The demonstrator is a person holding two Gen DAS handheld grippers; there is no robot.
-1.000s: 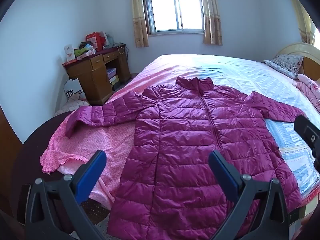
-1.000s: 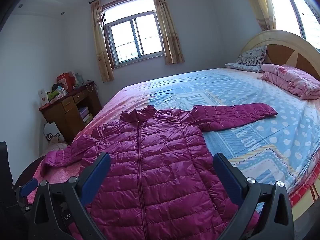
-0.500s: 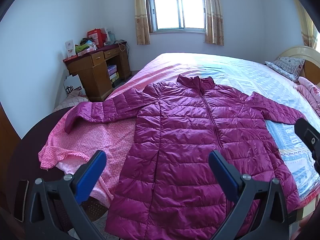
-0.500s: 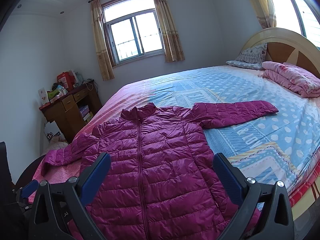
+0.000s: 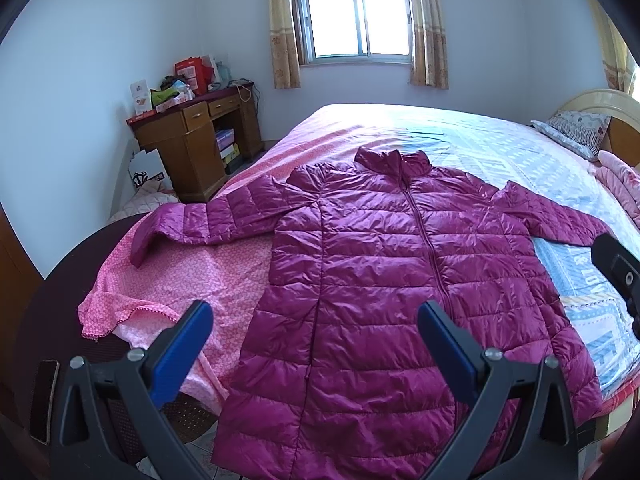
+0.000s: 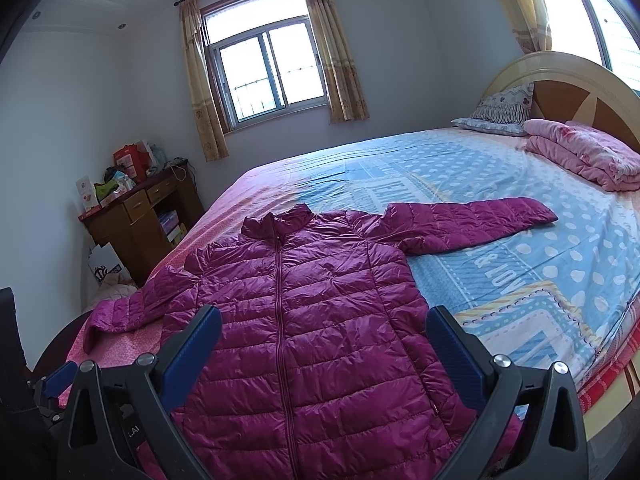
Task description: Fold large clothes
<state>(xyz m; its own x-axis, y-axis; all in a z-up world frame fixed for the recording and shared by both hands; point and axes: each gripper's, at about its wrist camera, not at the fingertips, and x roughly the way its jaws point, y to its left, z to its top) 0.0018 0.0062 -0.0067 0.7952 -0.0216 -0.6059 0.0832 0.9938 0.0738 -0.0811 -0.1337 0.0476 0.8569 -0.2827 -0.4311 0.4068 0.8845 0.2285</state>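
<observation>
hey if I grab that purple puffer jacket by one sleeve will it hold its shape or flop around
The jacket will probably flop: it lies limp and flat on the bed, its sleeve drooping over the edge. Its glossy shell looks slippery, so open pads may slide. The thin quilting suggests it is light.

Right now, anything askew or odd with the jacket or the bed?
Mostly tidy: the magenta jacket lies flat, zipped, sleeves spread. Its left sleeve cuff droops at the bed's edge, and the pink sheet there is bunched and hanging off. Both grippers are open, touching nothing.
</observation>
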